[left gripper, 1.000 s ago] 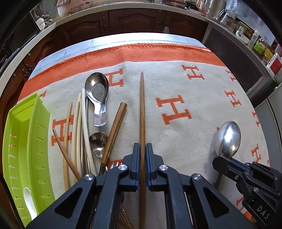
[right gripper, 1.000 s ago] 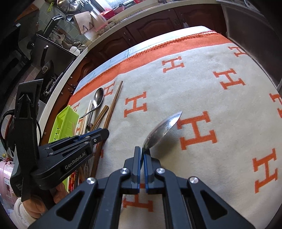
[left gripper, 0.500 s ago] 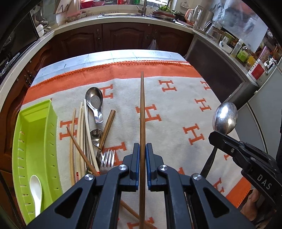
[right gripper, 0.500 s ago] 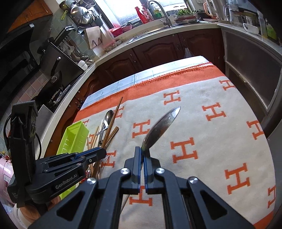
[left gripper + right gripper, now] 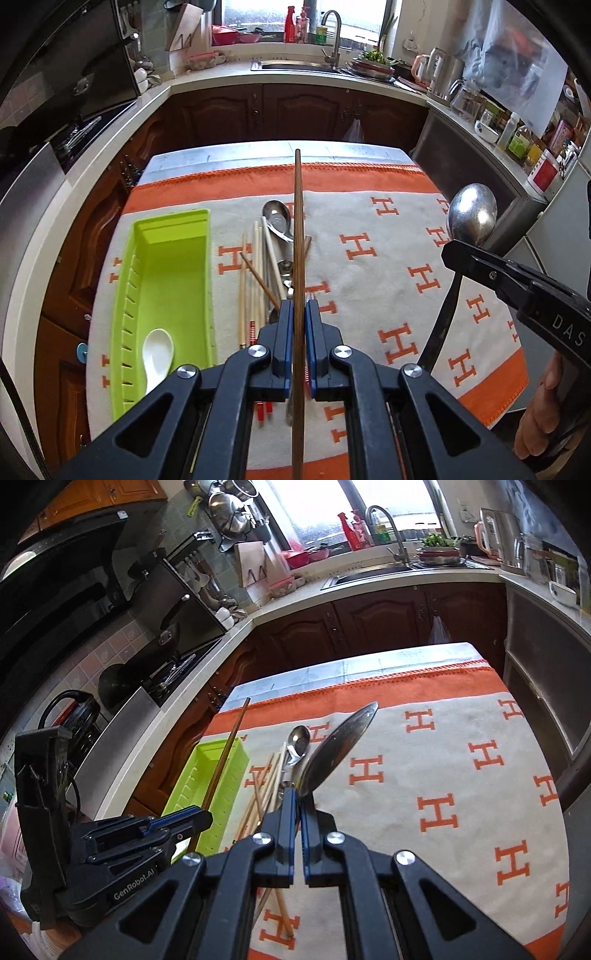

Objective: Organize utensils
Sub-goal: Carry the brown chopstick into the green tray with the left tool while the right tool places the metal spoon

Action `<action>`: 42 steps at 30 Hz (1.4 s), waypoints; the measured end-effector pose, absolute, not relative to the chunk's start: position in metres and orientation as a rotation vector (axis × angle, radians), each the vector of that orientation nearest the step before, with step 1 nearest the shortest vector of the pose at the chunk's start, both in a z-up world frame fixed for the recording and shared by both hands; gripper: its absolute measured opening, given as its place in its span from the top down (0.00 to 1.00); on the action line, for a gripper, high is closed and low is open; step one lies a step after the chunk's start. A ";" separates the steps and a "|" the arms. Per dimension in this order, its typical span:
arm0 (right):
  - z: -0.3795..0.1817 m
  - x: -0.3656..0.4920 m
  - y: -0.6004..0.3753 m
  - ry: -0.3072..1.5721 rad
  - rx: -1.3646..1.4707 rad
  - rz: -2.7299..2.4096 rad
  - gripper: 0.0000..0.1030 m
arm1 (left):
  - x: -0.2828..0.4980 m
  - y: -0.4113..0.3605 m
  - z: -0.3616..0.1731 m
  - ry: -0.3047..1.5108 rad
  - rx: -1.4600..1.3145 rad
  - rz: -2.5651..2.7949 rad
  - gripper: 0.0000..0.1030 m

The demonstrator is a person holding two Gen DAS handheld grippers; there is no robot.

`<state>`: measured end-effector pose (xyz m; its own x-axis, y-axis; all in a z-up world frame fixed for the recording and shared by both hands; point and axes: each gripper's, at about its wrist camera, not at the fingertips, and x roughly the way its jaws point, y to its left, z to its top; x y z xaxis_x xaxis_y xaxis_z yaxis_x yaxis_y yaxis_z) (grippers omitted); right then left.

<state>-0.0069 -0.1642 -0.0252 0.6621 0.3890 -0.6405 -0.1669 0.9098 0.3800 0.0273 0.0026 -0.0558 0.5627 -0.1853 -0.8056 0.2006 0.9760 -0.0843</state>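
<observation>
My left gripper (image 5: 298, 308) is shut on a long dark wooden chopstick (image 5: 298, 221), held high above the cloth and pointing away from me. In the right wrist view the same chopstick (image 5: 225, 757) hangs over the green tray (image 5: 192, 779). My right gripper (image 5: 298, 797) is shut on the handle of a metal spoon (image 5: 336, 749), bowl lifted in the air; from the left wrist view that spoon (image 5: 472, 214) shows at the right. A pile of pale chopsticks (image 5: 255, 273), a metal spoon (image 5: 277, 218) and other cutlery lies on the cloth beside the green tray (image 5: 170, 236).
A white spoon (image 5: 157, 352) lies in the green tray's near end. The beige and orange cloth (image 5: 369, 236) covers the table. Dark cabinets, a sink counter and a stove surround the table. A hand (image 5: 543, 417) grips the right tool.
Both grippers rose well above the table, each carrying its utensil. The left one shifted so the tray and pile now sit further below and more toward the middle of its view.
</observation>
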 end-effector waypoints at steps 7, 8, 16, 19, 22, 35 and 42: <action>0.002 0.010 -0.099 0.810 0.224 0.452 0.98 | 0.016 0.063 -0.046 0.912 -0.038 -0.121 0.96; 0.005 0.014 -0.089 0.817 0.211 0.472 0.98 | 0.017 0.071 -0.047 0.910 -0.047 -0.106 0.96; 0.009 0.044 -0.009 0.874 0.078 0.567 0.98 | 0.021 0.123 -0.064 0.929 -0.122 -0.024 0.96; -0.002 0.055 0.015 0.914 0.040 0.585 0.98 | 0.027 0.133 -0.075 0.948 -0.139 -0.012 0.96; -0.023 0.065 0.035 0.961 -0.006 0.590 0.98 | 0.034 0.140 -0.086 0.968 -0.159 -0.009 0.96; -0.094 0.103 0.064 1.147 -0.048 0.582 0.98 | 0.060 0.146 -0.130 1.041 -0.181 0.001 0.96; -0.115 0.114 0.063 1.210 -0.005 0.570 0.94 | 0.065 0.145 -0.139 1.053 -0.168 0.019 0.81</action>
<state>0.1145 0.0628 -0.1146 0.2312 0.4116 -0.8815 -0.4173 0.8605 0.2924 0.0649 0.1451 -0.1388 0.4963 -0.0643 -0.8658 -0.0960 0.9871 -0.1283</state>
